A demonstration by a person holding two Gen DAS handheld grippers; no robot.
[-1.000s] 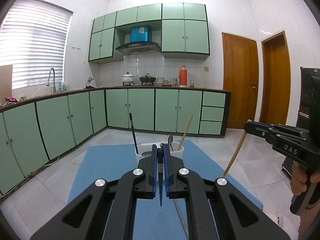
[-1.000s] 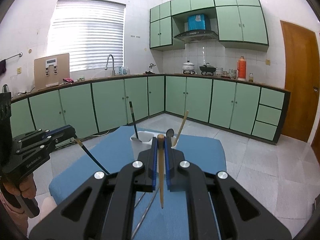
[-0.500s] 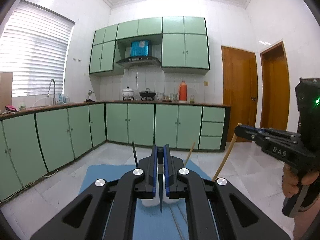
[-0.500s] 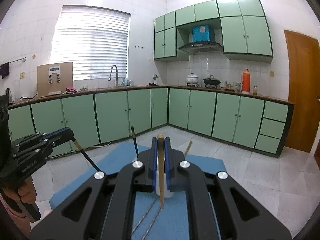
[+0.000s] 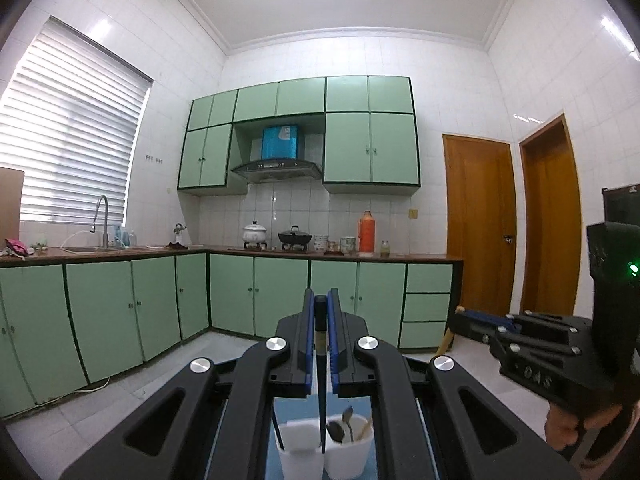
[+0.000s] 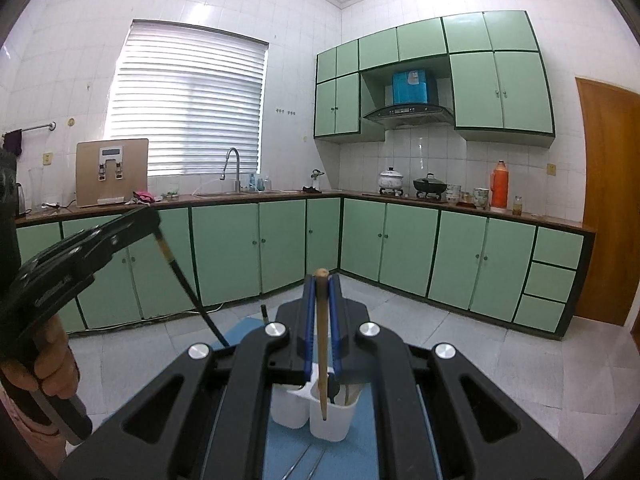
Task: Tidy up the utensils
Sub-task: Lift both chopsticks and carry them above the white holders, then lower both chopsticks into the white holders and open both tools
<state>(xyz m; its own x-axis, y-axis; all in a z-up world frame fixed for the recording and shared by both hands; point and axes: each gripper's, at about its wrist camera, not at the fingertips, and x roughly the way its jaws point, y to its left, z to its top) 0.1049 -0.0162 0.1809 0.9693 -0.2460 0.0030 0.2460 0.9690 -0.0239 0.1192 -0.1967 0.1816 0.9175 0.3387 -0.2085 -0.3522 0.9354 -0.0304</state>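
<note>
Left gripper (image 5: 321, 312): black two-finger tool with blue pads, pointing level across the kitchen. Jaws closed on a dark chopstick with a black top (image 5: 321, 376), which hangs straight down between the pads, its tip low over the divide between the two cups below. In the right wrist view the same gripper (image 6: 154, 220) sits at the left edge, held by a hand (image 6: 52, 364) wrapped round its grip, the chopstick slanting down and to the right from it.

Right gripper (image 6: 321, 304): matching black tool, tilted slightly downward. Jaws closed on a light wooden chopstick (image 6: 321, 344), rounded top end standing above the pads, lower end reaching down into the nearer cup. In the left wrist view this gripper (image 5: 460, 314) shows at the right edge, a hand (image 5: 568, 428) on its handle and a green light on its body.

Pair of white plastic cups (image 5: 324, 454): joined side by side, upright on a blue mat (image 6: 288, 448) on the worktop, directly below both grippers. Left cup holds one dark stick leaning left; right cup holds metal spoons (image 5: 342, 428) and a wooden stick.

Thin metal rods (image 6: 304, 462): lying on the mat just in front of the cups; their kind cannot be told.

Background: green cabinets (image 6: 412, 248), sink tap, pots, orange flask on the far kitchen counter.
</note>
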